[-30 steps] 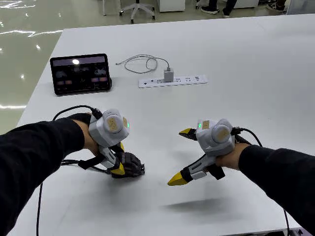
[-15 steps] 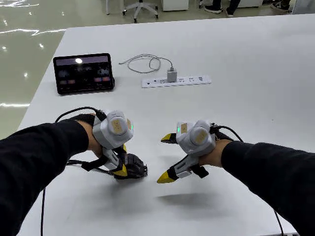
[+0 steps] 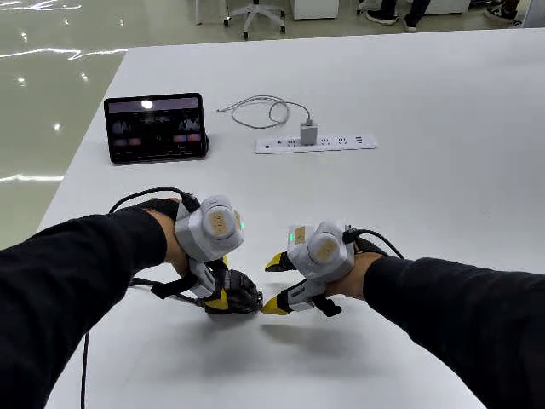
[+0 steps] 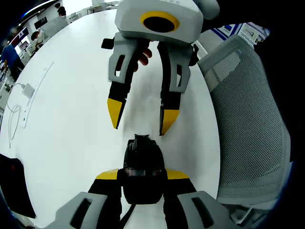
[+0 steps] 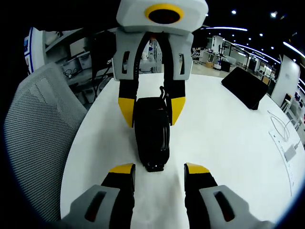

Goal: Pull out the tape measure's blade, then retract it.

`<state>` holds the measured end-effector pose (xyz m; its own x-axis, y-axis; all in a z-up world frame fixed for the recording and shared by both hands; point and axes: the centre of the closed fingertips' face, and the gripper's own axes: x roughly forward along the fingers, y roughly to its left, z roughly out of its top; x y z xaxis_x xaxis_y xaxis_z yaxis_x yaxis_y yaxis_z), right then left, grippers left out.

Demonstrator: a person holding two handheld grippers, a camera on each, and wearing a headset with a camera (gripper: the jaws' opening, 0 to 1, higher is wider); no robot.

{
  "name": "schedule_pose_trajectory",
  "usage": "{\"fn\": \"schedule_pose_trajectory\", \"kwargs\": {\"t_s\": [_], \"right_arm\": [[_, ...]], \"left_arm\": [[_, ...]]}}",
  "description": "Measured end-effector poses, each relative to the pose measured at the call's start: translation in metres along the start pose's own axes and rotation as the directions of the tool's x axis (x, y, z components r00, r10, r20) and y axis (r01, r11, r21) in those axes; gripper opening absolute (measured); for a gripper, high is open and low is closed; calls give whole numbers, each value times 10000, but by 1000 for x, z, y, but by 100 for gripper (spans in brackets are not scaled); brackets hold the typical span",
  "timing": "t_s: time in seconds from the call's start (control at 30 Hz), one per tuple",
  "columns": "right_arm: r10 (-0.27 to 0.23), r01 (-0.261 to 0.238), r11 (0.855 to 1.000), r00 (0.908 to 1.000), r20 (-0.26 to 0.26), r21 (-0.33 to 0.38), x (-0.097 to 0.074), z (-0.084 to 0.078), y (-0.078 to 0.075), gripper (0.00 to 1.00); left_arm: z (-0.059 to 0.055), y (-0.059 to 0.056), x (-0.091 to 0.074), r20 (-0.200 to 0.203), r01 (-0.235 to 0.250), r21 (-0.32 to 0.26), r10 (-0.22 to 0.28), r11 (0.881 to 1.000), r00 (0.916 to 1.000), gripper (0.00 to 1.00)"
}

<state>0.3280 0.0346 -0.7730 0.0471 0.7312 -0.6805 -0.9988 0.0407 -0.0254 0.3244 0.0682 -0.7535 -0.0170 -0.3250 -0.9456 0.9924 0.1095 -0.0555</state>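
- Tape measure [image 3: 240, 291]: black case, near the front edge of the worktop [image 3: 426, 170], toward its left edge.
- Left gripper [image 4: 142, 175]: jaws clamped on the case sides.
- Right gripper [image 5: 158, 169]: jaws apart, tips flanking the case end, gripping nothing.
- Blade hook: too small to make out.

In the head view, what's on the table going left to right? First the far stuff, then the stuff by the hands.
Far: tablet → white cable → charger. Near: tape measure → right gripper.
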Motion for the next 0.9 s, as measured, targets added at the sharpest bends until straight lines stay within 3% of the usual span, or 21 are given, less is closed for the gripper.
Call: {"fn": "schedule_pose_trajectory", "kwargs": {"t_s": [0.33, 0.47, 0.73, 0.9], "right_arm": [[111, -113, 9999, 9996, -276, -68, 10, -5, 2, 18], [237, -258, 9988, 9986, -479, -424, 14, -8, 6, 12], [391, -448, 9963, 9963, -770, -733, 13, -8, 5, 8], [212, -281, 9963, 9962, -842, -814, 12, -9, 5, 8]], "left_arm": [[0, 1, 0, 185, -7, -107, 9, 9999, 9998, 29], [0, 0, 1, 183, 37, -108, -35, 9999, 9998, 29], [0, 1, 0, 346, 11, -183, -4, 9998, 9994, 29], [0, 1, 0, 324, -32, -180, 38, 9998, 9995, 29]]}}
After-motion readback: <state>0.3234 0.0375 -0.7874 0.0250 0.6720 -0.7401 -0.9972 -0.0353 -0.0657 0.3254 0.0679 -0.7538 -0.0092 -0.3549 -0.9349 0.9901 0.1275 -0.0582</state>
